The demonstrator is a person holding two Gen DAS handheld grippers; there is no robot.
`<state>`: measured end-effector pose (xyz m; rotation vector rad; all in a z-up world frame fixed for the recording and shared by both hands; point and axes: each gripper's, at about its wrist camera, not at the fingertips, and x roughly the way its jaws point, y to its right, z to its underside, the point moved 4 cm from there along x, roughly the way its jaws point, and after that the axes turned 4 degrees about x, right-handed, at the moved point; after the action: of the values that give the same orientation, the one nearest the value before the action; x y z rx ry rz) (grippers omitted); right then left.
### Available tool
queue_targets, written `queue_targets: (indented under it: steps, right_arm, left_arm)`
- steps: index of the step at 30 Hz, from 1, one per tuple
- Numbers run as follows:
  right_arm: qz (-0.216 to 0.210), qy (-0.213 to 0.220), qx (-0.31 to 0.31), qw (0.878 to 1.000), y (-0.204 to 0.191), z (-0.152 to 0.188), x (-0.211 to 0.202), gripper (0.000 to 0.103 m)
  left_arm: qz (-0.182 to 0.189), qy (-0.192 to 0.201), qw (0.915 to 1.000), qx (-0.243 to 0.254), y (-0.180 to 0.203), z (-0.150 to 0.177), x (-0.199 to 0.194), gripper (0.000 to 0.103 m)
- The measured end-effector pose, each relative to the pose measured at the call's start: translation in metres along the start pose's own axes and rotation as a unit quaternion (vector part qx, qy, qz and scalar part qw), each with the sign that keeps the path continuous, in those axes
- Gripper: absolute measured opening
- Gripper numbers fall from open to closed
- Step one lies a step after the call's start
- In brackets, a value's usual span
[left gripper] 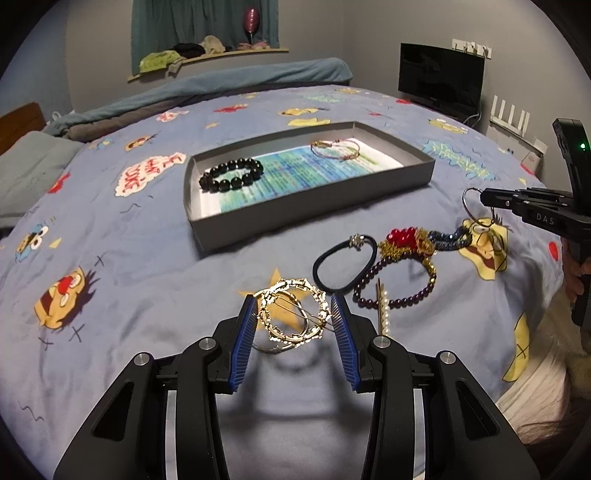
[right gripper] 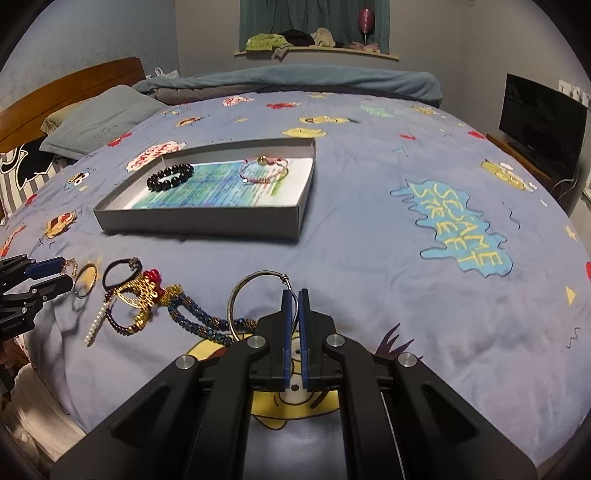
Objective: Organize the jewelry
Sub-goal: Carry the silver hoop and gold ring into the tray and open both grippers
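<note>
left wrist: close, angled down | right wrist: likewise | shared: grey tray [left gripper: 310,199] [right gripper: 207,221]

The setting is a home bedroom. A bed [right gripper: 369,206] fills both views, covered with a blue cartoon-print sheet, with a wooden headboard [right gripper: 70,96], a grey pillow [right gripper: 99,122] and a rolled blanket [right gripper: 295,83]. A window ledge [right gripper: 317,51] holds crumpled clothing below green curtains [right gripper: 314,18]. A flat-screen television [right gripper: 541,122] stands on a low stand beside the bed.
</note>
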<state>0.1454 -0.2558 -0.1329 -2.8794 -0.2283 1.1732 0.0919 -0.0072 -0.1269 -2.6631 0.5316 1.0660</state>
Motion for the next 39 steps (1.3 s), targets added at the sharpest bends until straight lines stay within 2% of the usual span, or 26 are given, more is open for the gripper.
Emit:
queue_targets:
  steps: [6, 14, 22, 31, 39]
  right_arm:
    - [-0.005, 0.022, -0.011, 1.000, -0.006, -0.020, -0.009, 0.003]
    - [-0.003, 0.051, -0.027, 0.998, -0.017, -0.057, -0.009, 0.003]
    - [-0.006, 0.073, -0.034, 0.997, -0.034, -0.094, 0.006, 0.003]
    - [-0.006, 0.053, -0.043, 0.998, -0.050, -0.114, 0.054, 0.003]
    - [0.000, 0.018, -0.049, 0.999, -0.055, -0.105, 0.095, 0.003]
  left_arm:
    - [-0.003, 0.013, 0.9998, -0.013, -0.012, -0.015, -0.007, 0.043]
    - [-0.026, 0.031, 0.9990, -0.017, -0.038, -0.042, -0.009, 0.043]
    - [-0.037, 0.043, 0.9983, -0.012, -0.057, -0.074, 0.004, 0.043]
    - [-0.038, 0.034, 0.9987, -0.005, -0.066, -0.112, 0.045, 0.043]
    - [-0.026, -0.005, 0.9995, -0.017, -0.065, -0.114, 0.091, 0.043]
